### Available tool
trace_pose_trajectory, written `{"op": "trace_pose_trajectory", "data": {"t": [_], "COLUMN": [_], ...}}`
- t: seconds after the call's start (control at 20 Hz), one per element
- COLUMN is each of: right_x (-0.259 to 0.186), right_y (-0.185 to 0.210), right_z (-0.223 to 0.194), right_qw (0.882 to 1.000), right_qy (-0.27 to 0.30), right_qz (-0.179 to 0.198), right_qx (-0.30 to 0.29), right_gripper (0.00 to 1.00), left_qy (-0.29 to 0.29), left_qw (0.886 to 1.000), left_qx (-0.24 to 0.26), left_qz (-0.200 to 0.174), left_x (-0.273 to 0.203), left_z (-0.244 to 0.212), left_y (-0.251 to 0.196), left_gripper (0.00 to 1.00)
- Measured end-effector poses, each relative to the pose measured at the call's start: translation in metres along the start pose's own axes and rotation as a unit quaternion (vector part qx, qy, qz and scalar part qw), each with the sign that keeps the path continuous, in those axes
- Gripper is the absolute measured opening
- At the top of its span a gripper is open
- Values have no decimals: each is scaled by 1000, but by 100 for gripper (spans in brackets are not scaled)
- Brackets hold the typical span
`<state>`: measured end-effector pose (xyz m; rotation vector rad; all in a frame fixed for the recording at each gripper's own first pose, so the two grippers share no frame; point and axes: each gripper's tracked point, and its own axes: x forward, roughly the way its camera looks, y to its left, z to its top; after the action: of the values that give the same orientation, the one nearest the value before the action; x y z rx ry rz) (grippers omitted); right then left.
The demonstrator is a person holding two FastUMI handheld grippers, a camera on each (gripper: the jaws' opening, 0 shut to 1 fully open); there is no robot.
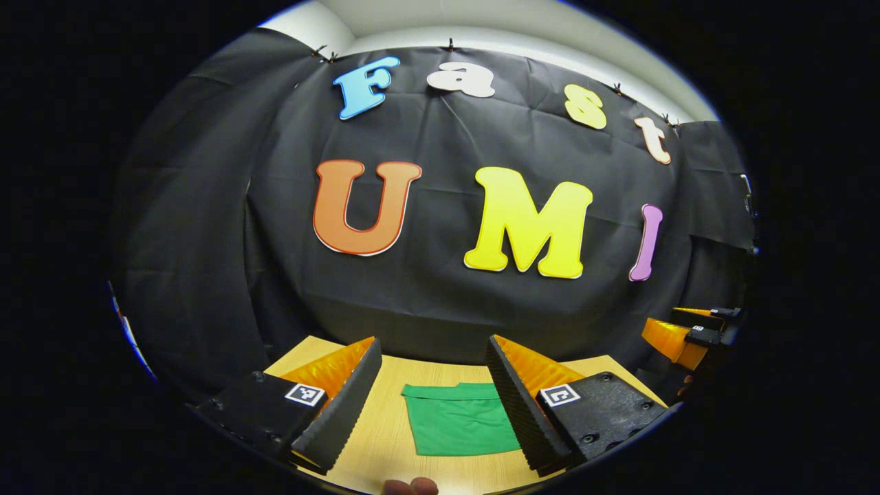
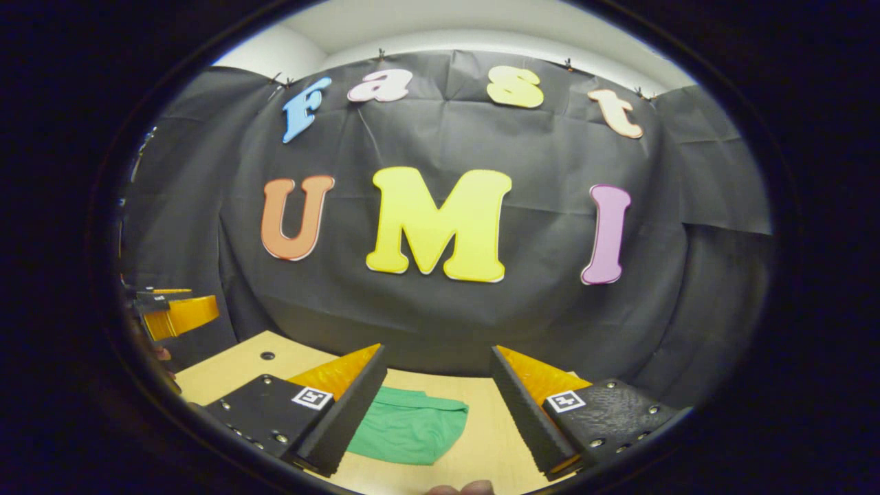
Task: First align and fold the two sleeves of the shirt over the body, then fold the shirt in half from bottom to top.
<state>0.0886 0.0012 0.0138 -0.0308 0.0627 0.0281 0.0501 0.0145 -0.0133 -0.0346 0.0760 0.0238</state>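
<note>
Left gripper view: left gripper (image 1: 433,405) fingers spread wide, empty, above the counter (image 1: 385,440). Folded green shirt (image 1: 459,419) lies flat on the counter between them. Right gripper (image 1: 691,333) sits well right of the shirt.

Right gripper view: right gripper (image 2: 436,405) fingers also apart, empty. Shirt (image 2: 409,426) lies beside its left finger; left gripper (image 2: 172,309) far left of the shirt.

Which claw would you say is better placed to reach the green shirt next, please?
Left, narrowly. The green shirt lies centred between the left claw's open fingers; the right claw, also open, has it off toward one finger. Both hover above the table.
</note>
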Motion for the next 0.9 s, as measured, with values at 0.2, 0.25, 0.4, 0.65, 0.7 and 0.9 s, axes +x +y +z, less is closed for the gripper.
{"op": "trace_pose_trajectory", "data": {"t": [0.2,0.25,0.4,0.65,0.7,0.9], "right_x": [-36,-44,-69,-96,-99,-102], "right_y": [8,11,16,22,24,22], "right_z": [5,2,-6,-25,-28,-27], "right_qw": [1000,1000,1000,1000,1000,1000], "right_qy": [-3,-1,1,6,8,10], "right_qz": [4,6,6,3,3,-4], "right_qx": [12,13,24,15,18,18], "right_gripper": [97,97,97,97,97,97], "left_qy": [-30,-32,-30,-9,-8,-10], "left_qw": [999,999,999,999,999,999], "left_qx": [16,20,27,32,35,38], "left_qz": [9,7,-7,-25,-28,-34], "left_x": [-41,-51,-70,-91,-91,-90], "left_z": [16,18,10,-22,-23,-22], "left_y": [-2,-6,-21,-43,-46,-53], "left_gripper": [98,98,98,98,98,98]}}
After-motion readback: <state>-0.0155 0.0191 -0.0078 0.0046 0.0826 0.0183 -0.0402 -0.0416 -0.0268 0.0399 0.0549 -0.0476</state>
